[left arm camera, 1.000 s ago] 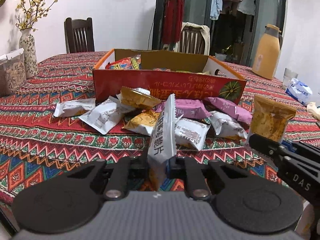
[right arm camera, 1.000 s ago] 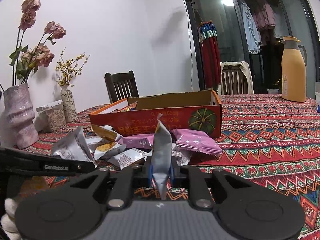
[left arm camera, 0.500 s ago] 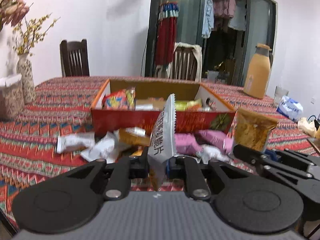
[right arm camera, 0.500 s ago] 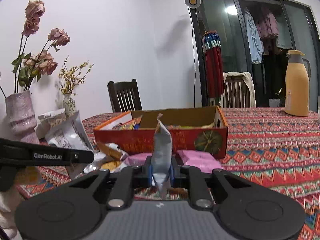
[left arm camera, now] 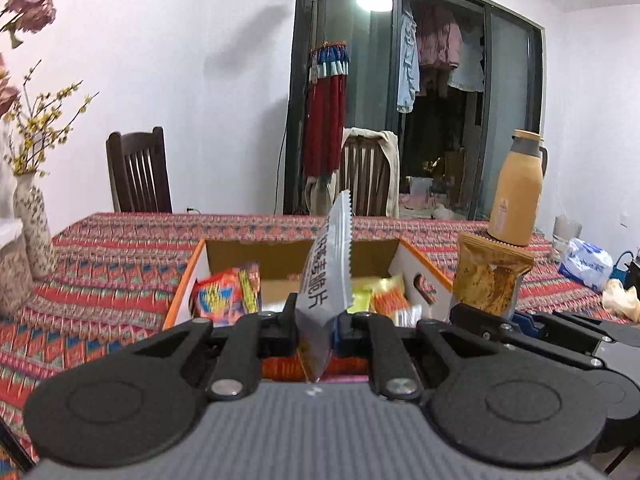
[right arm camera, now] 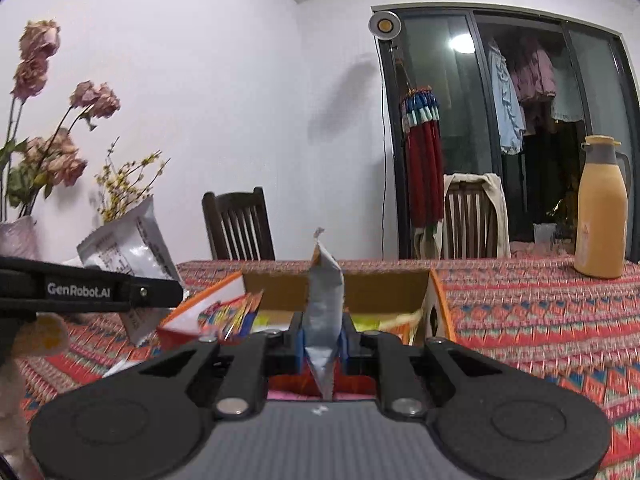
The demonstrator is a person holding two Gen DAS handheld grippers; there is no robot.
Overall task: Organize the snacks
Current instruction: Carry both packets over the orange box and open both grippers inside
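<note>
My left gripper (left arm camera: pixel 317 326) is shut on a white snack packet (left arm camera: pixel 329 276) and holds it upright in front of the open orange cardboard box (left arm camera: pixel 184 280). The box holds a red-and-blue packet (left arm camera: pixel 224 294) and yellow packets (left arm camera: pixel 394 298). My right gripper (right arm camera: pixel 322 334) is shut on a brown snack packet (right arm camera: pixel 325 304), seen edge-on, in front of the box (right arm camera: pixel 438 300). In the left wrist view the brown packet (left arm camera: pixel 490 280) shows at the right. In the right wrist view the white packet (right arm camera: pixel 128 248) shows at the left.
The table (left arm camera: pixel 100 264) has a red patterned cloth. A patterned vase (left arm camera: pixel 34 228) stands at the left, an orange thermos (left arm camera: pixel 518 190) and a white-blue bag (left arm camera: pixel 586 264) at the right. Two wooden chairs (left arm camera: pixel 138 172) stand behind the table.
Both grippers have risen with their packets and moved toward the box. The loose packets on the cloth have dropped out of view, and the box interior shows.
</note>
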